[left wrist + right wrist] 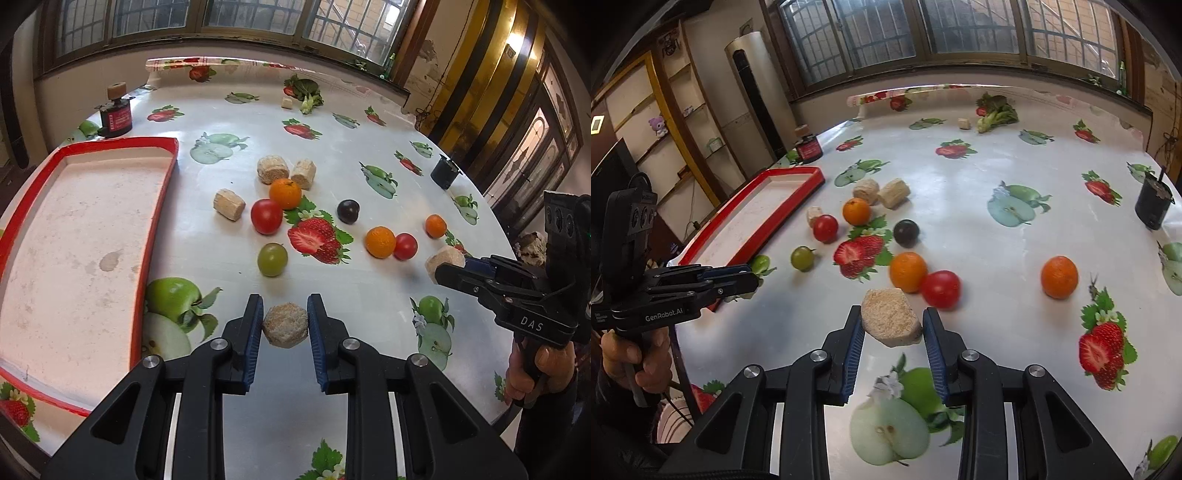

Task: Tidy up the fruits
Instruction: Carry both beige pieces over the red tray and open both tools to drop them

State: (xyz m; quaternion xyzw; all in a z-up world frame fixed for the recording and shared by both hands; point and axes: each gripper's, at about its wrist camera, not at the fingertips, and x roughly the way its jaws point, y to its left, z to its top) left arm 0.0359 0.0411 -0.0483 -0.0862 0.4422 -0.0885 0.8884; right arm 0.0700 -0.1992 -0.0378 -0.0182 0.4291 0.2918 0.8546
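We've got 2 beige blocks lifted: the round block [285,324] clamped in the left gripper [285,325], the wedge block [891,321] pinched by the right gripper [893,326]. Next, carry them left to the red tray [155,221], we'd say. Only the right view shows the shelves [665,122], upper left.

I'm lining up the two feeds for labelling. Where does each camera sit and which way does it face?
Left wrist: on the left gripper, looking down across the table toward the windows; jaws shut on a tan block; red tray at left.
Right wrist: on the right gripper, same heading; jaws hold another tan block.
Shared: tray, loose fruit, each other's gripper and hand.
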